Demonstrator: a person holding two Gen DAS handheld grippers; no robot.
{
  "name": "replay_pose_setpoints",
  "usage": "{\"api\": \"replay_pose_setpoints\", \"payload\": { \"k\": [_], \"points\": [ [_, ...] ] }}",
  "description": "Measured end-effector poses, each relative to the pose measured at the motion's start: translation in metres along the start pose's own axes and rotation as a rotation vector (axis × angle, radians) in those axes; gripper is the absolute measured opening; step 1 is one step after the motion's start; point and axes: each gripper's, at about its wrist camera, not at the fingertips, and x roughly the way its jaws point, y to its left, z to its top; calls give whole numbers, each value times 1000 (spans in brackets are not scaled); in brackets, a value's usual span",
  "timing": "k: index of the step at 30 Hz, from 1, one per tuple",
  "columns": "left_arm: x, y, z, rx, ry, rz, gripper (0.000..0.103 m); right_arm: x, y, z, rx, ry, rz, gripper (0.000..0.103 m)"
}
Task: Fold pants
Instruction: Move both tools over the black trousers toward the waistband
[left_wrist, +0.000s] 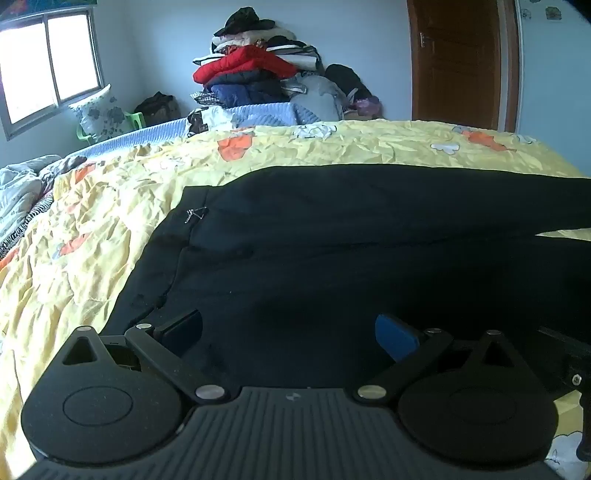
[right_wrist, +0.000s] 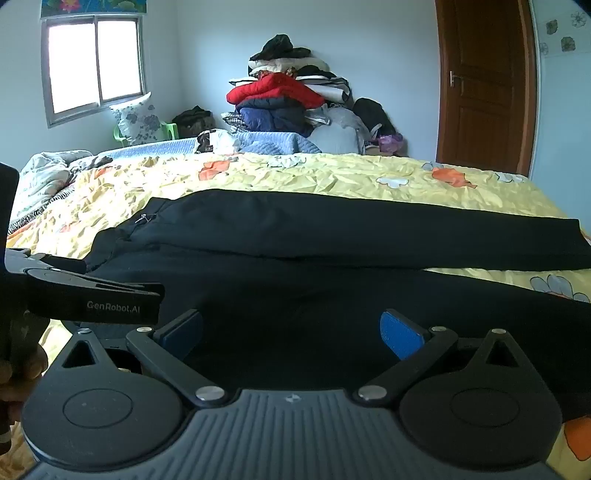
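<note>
both grippers, left gripper (left_wrist: 288, 332) and right gripper (right_wrist: 291, 332), hang with jaws spread wide over black cloth pants (right_wrist: 332, 236), gripping nothing; pants lie flat on the crumpled yellow floral bedspread (right_wrist: 332, 173).

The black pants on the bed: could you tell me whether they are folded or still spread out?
Spread out: the black pants lie flat on the yellow bedspread, legs extending separately rightward.
</note>
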Motion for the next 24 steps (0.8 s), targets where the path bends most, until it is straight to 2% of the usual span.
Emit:
{"api": "replay_pose_setpoints", "payload": {
  "k": [11, 16, 20, 24],
  "points": [
    [5, 5, -7, -1, -2, -8, 102, 9, 4, -8, 3, 4, 0, 103],
    [2, -2, -2, 14, 14, 23, 102, 5, 7, -10, 6, 0, 0, 103],
    [2, 5, -7, -25, 23, -35, 102, 4, -3, -4, 22, -7, 1, 103],
    [1, 8, -12, -50, 21, -50, 102, -5, -2, -2, 9, -54, -22, 103]
  ]
}}
